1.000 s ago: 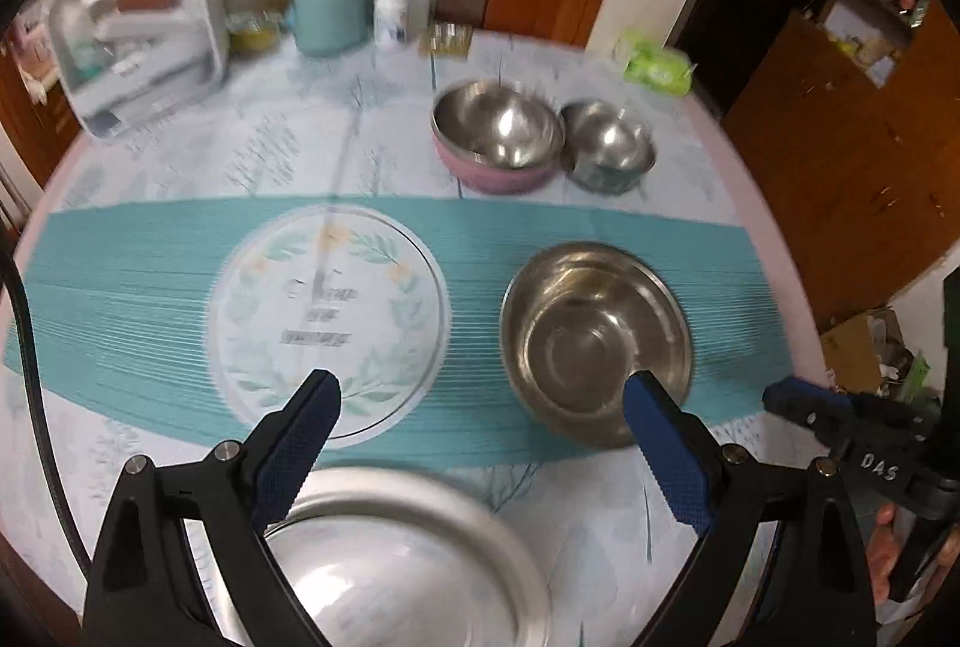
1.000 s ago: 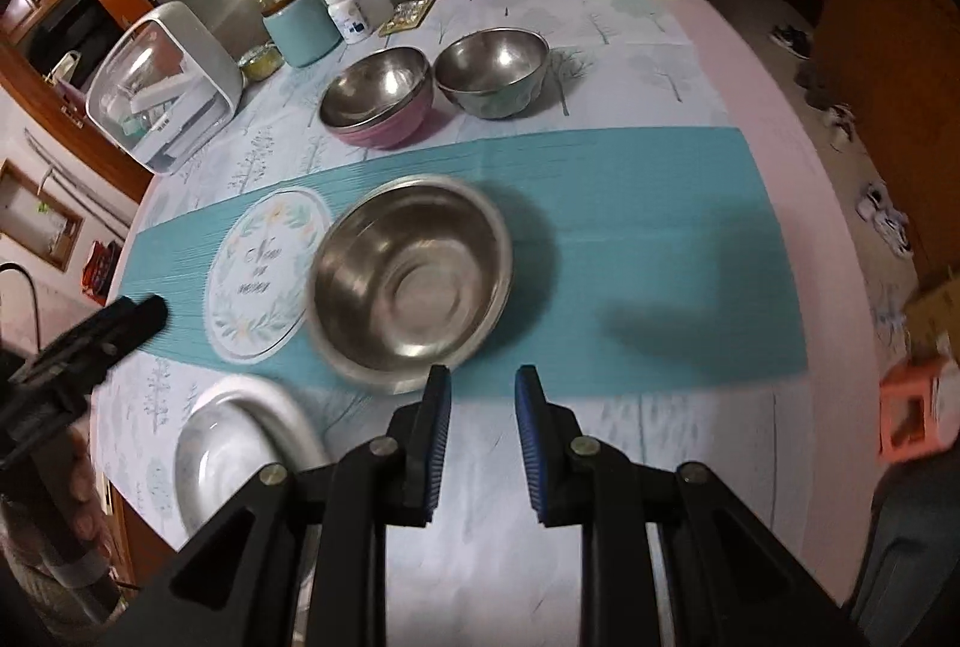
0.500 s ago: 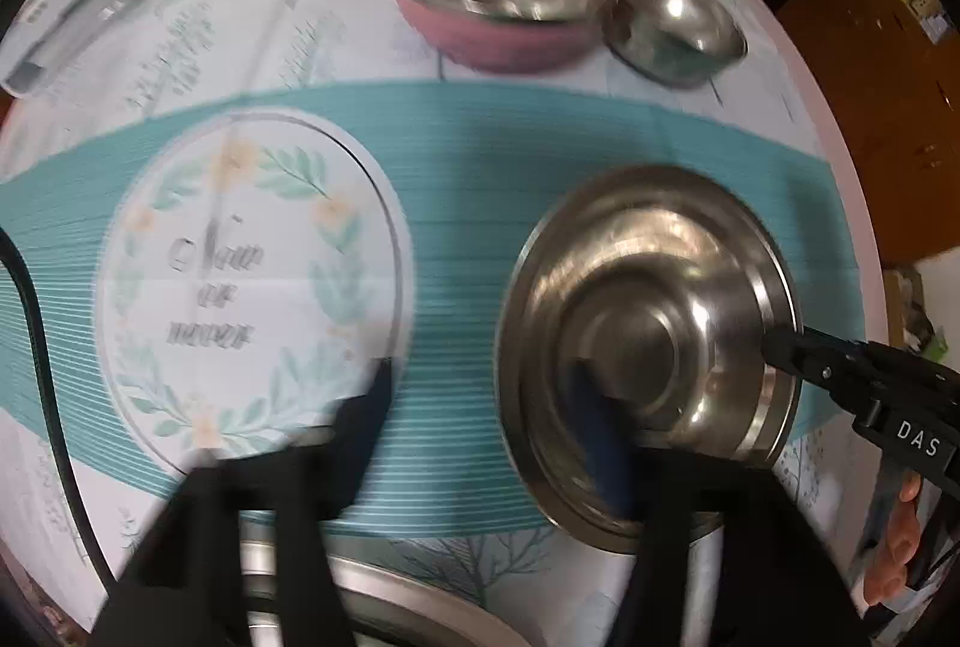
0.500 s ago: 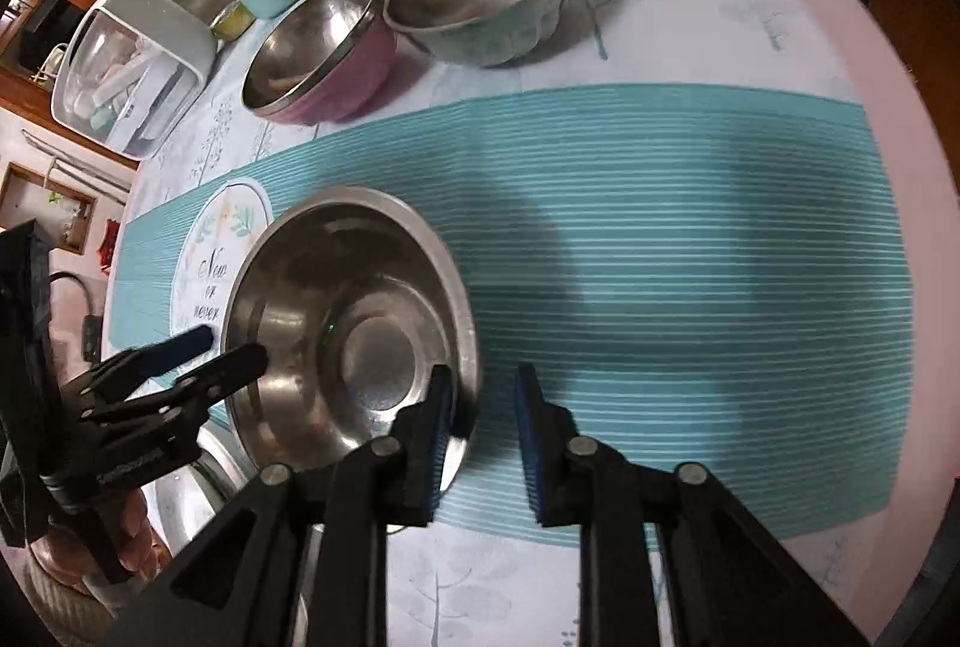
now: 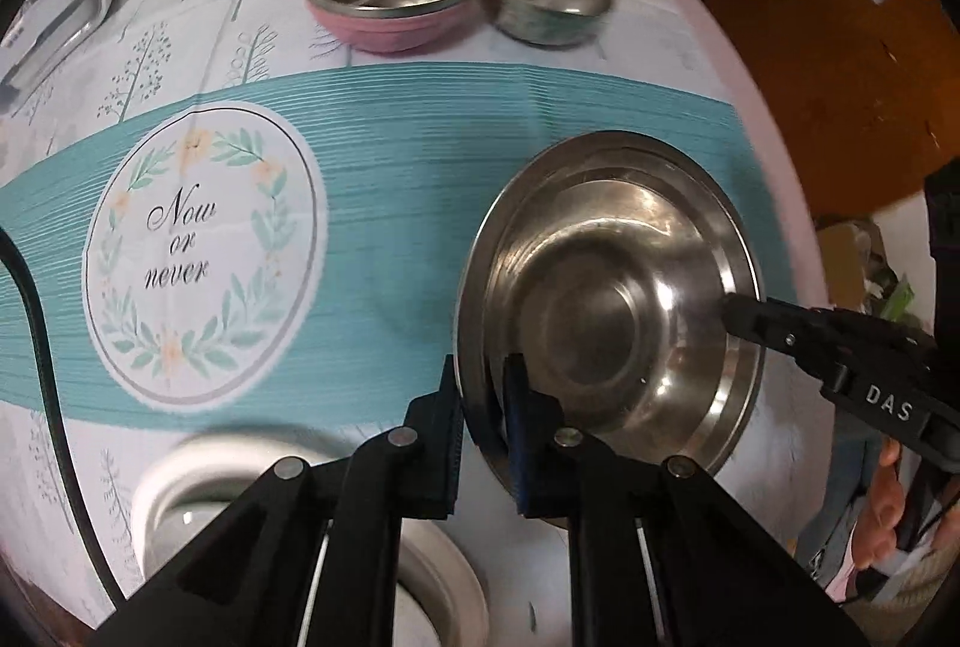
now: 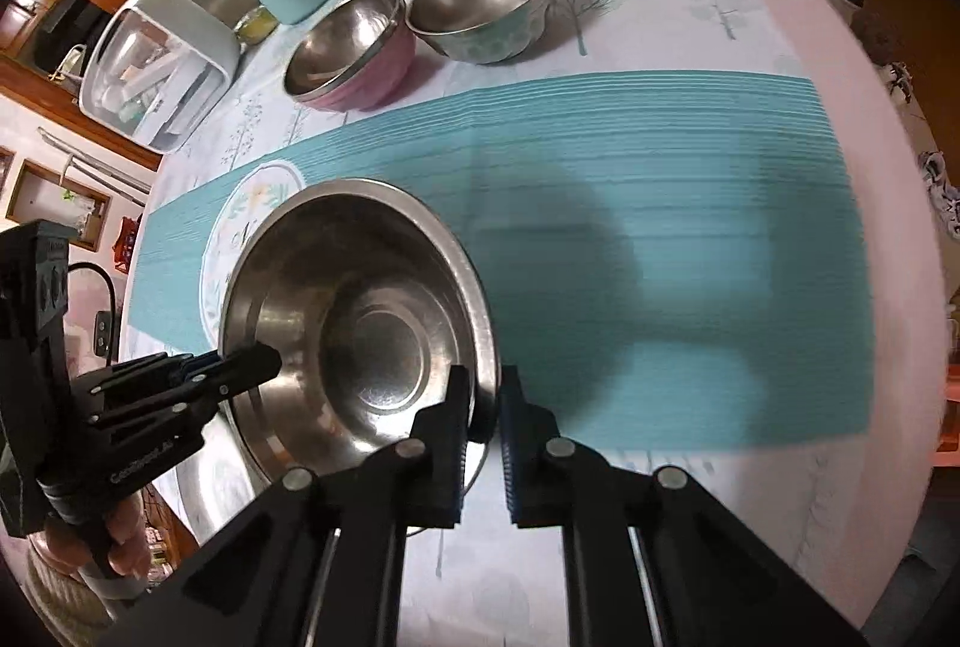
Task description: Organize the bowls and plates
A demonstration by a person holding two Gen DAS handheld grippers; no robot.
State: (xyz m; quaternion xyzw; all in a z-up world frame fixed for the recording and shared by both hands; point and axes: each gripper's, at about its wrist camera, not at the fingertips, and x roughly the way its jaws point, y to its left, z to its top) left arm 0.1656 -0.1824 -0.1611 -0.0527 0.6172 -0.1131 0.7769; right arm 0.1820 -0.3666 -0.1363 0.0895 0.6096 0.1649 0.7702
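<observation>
Left wrist view: the left gripper (image 5: 483, 410) is closing, its 2 blue-padded fingers (image 5: 521, 443) straddling and pinching the near rim of the wide shallow stainless-steel bowl (image 5: 606, 299) on the teal striped tablecloth (image 5: 390, 155).

Right wrist view: the right gripper (image 6: 485, 428) is clamped on that bowl's (image 6: 360, 311) opposite rim, 1 finger inside, 1 outside.

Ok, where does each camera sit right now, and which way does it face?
Left wrist: on the left gripper, facing steeply down; jaws closing with the bowl rim between them; right gripper and right hand show at right.
Right wrist: on the right gripper, facing steeply down; jaws astride the bowl's opposite rim; left gripper and left hand show at left.
Shared: bowl, both grippers, pink bowl, teal runner.
</observation>
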